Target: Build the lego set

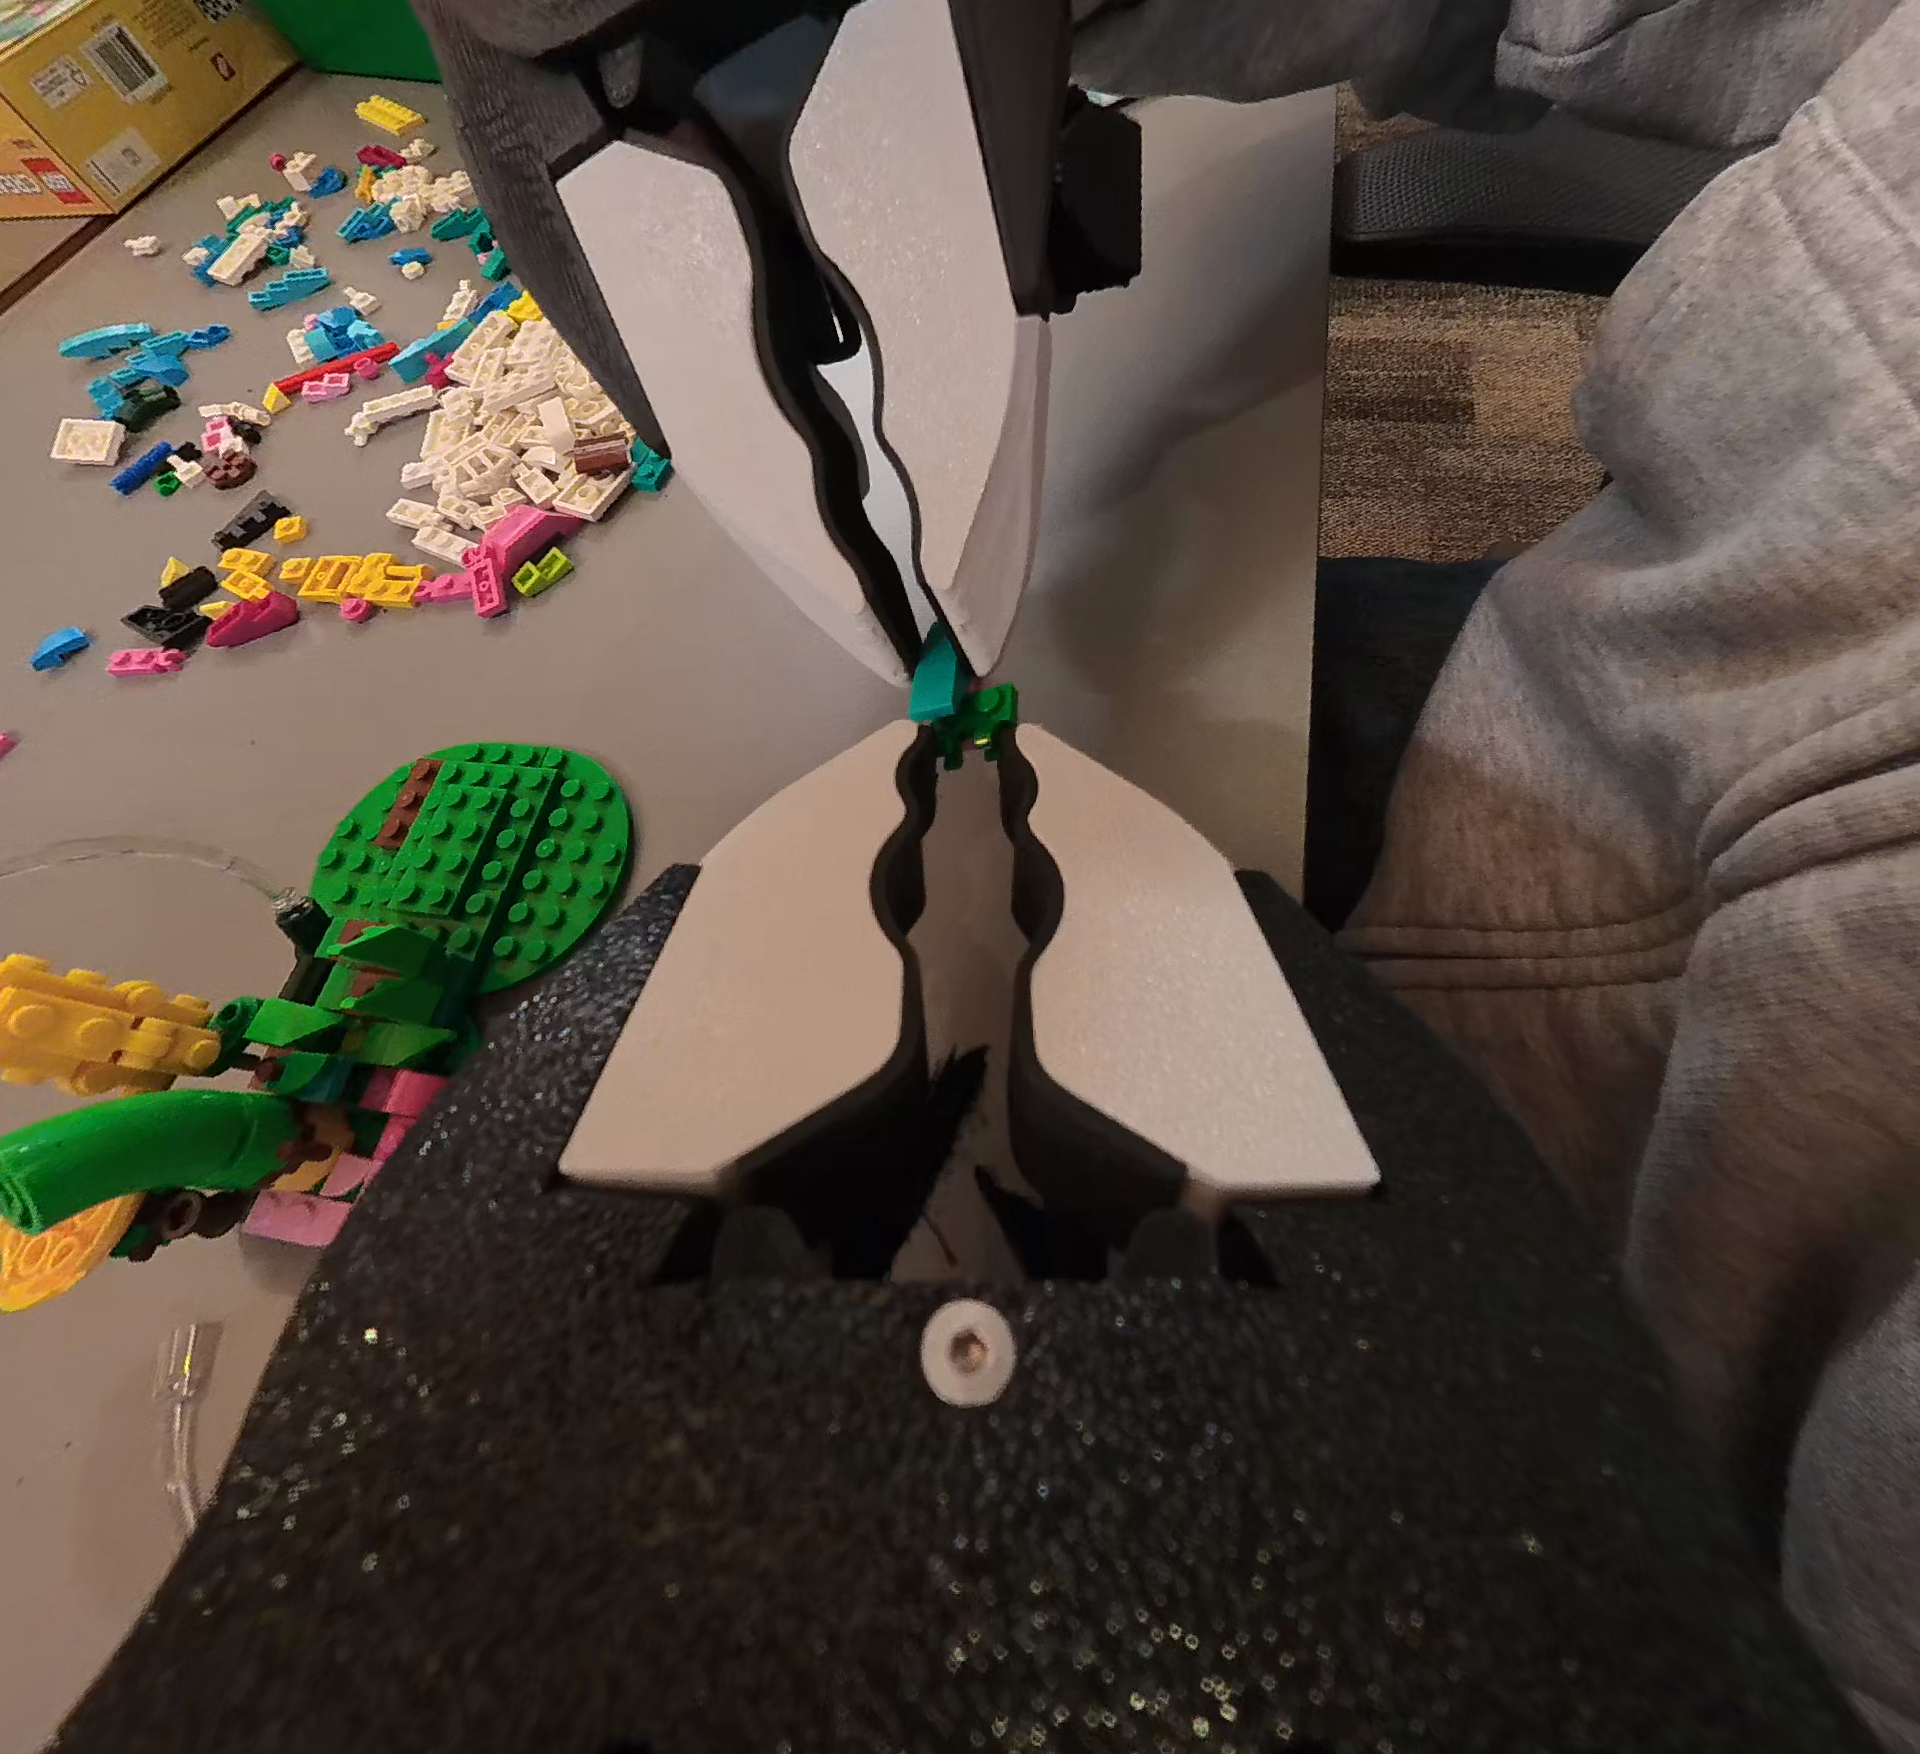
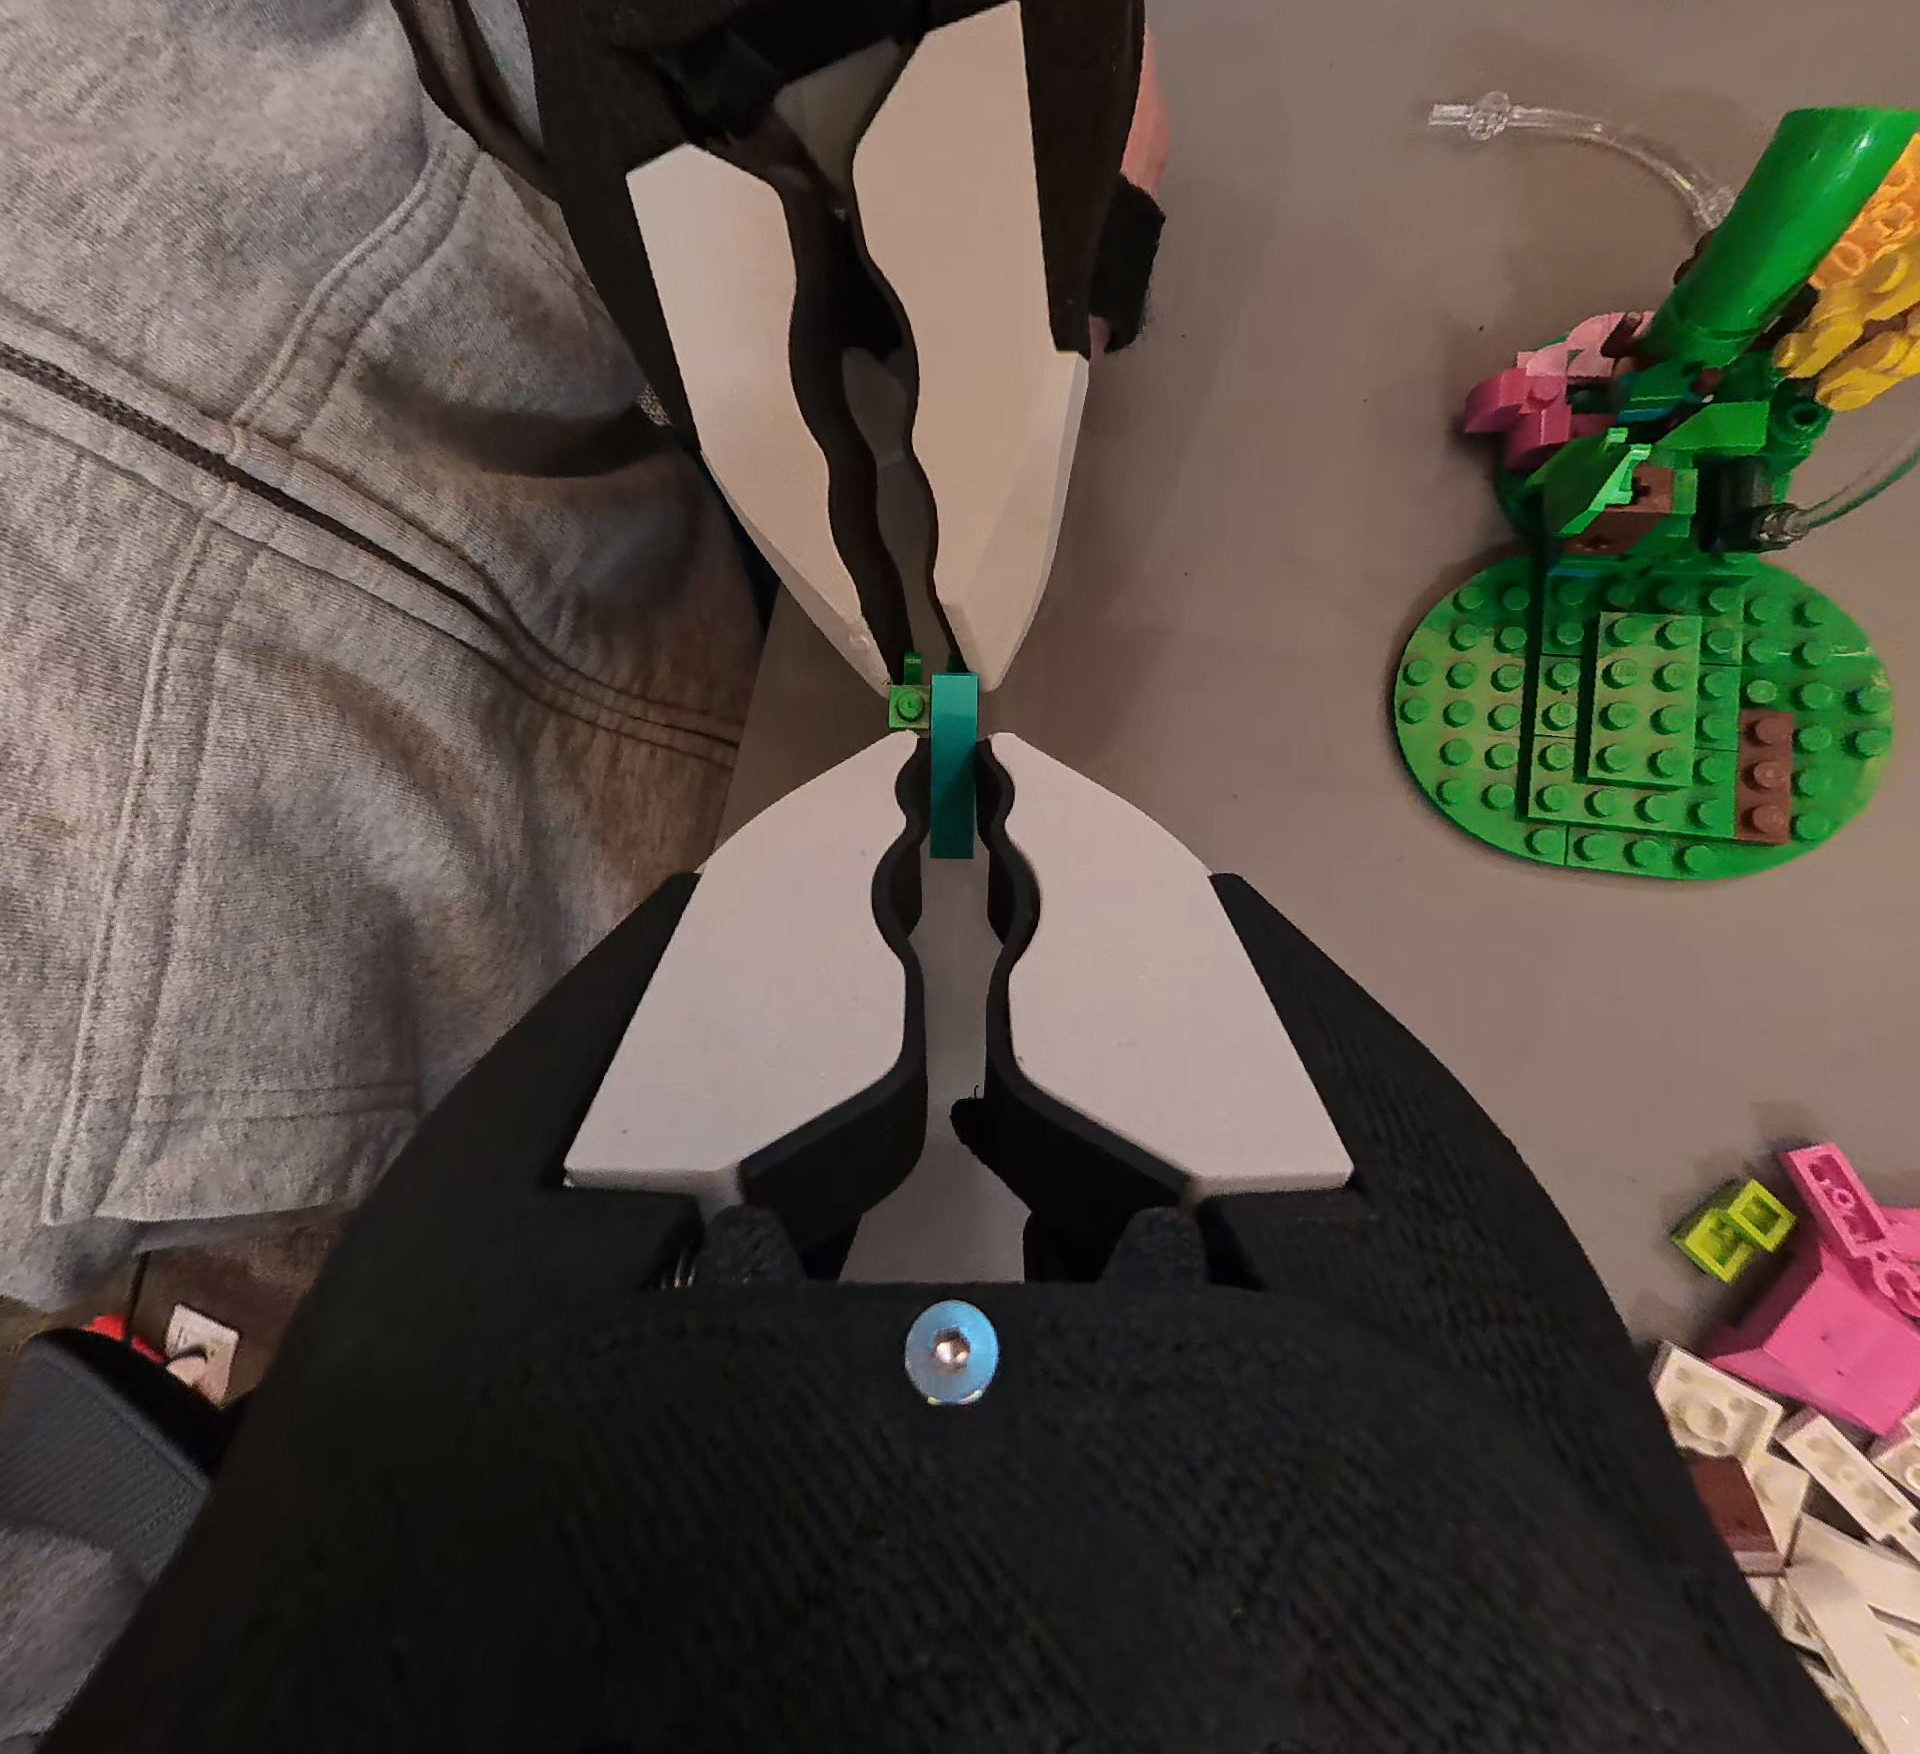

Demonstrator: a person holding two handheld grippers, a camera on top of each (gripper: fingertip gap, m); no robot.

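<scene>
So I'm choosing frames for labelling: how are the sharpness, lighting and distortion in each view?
Left wrist view: loose bricks sharp, gripper body foreground soft, wide-angle bend at the edges. Right wrist view: dim, even light, teal piece crisp, green plate slightly soft, no glare.
</scene>
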